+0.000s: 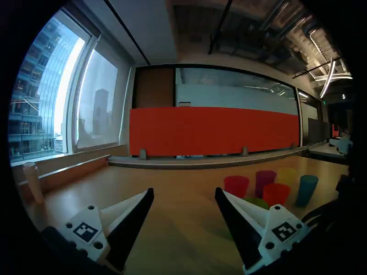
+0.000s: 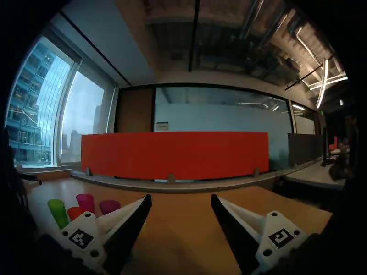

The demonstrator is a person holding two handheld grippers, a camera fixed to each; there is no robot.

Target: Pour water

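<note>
In the left gripper view, my left gripper (image 1: 183,192) is open above the wooden table (image 1: 174,183), with nothing between its fingers. A cluster of plastic cups stands ahead and to the right: a red cup (image 1: 236,186), a magenta cup (image 1: 265,181), a yellow cup (image 1: 286,176), an orange cup (image 1: 276,194), a teal cup (image 1: 306,189) and a green cup (image 1: 257,202) partly hidden by the right finger. In the right gripper view, my right gripper (image 2: 180,198) is open and empty. A green cup (image 2: 58,212), an orange cup (image 2: 75,213) and two magenta cups (image 2: 86,202) stand to its left.
A tall pale cup (image 1: 33,182) stands by the window ledge at the far left. A red partition panel (image 1: 213,130) runs along the table's far edge. Another desk (image 2: 312,174) lies to the right. Bare wood lies ahead of both grippers.
</note>
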